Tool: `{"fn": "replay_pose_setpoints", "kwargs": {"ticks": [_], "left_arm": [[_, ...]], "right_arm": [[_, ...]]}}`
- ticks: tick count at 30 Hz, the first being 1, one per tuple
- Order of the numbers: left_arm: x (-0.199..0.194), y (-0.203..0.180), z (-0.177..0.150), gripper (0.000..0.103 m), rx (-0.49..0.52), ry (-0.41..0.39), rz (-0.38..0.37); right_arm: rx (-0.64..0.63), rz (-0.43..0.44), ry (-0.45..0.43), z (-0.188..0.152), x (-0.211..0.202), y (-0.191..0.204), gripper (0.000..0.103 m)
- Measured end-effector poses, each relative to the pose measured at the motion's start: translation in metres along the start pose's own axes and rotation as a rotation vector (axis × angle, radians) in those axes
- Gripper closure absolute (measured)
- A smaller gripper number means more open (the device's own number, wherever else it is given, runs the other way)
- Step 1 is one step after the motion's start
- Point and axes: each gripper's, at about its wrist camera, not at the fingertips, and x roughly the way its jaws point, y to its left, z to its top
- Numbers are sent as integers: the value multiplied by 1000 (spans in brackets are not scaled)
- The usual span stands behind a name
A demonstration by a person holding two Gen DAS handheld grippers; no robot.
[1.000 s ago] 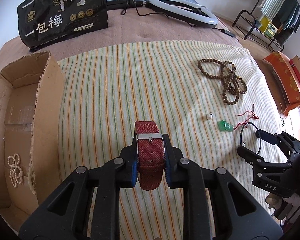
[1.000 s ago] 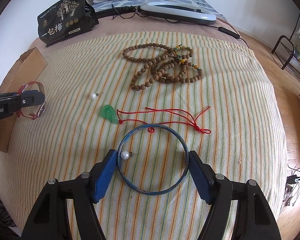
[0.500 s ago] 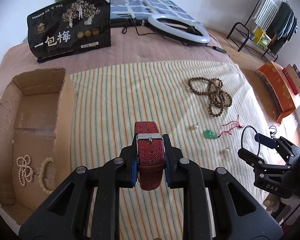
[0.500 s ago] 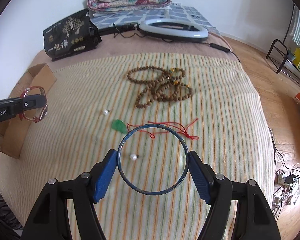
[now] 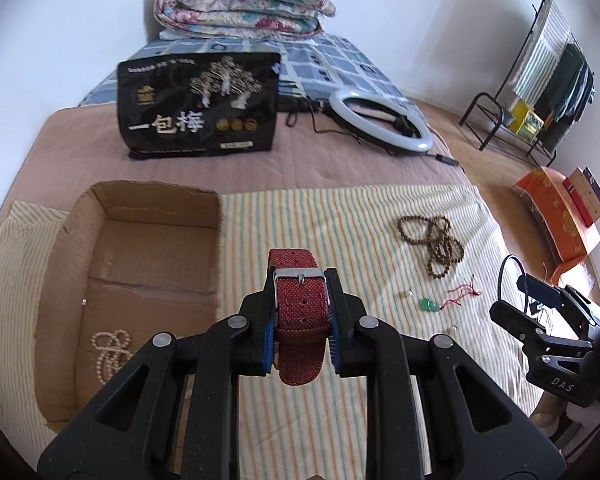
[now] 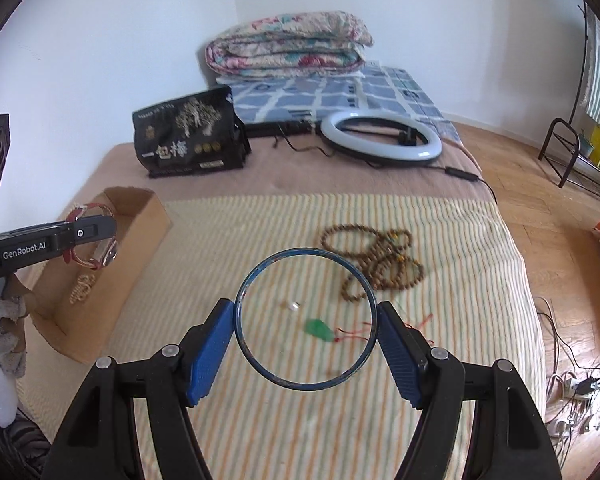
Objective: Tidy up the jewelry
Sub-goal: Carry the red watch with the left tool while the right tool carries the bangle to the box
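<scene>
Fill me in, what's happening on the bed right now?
A person is sorting jewelry with two handheld grippers. The left gripper is clamped on a red watch, held in the air beside the cardboard box, where a pearl strand already lies. The right gripper grips a blue bangle across its width, also off the striped cloth. Wooden beads, a green pendant on red cord and a small pearl piece are not yet sorted.

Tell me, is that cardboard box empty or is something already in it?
Not empty: pale bead strands lie on the floor of the cardboard box.
</scene>
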Motion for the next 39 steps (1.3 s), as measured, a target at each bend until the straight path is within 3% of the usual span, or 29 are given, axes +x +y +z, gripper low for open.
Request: {"fn": "replay_pose_setpoints", "kwargs": {"ticks": [8, 20, 31, 39], "left_arm": [[-23, 47, 5, 84, -41, -51, 47], [-39, 108, -9, 84, -53, -55, 117], [-46, 141, -25, 84, -83, -25, 106], [-43, 143, -36, 84, -58, 12, 81]], "right_arm": [[-56, 54, -38, 12, -2, 51, 30], [-152, 138, -50, 26, 17, 132, 30], [-153, 194, -21, 46, 62, 175, 30], [-142, 215, 15, 52, 96, 195, 30]]}}
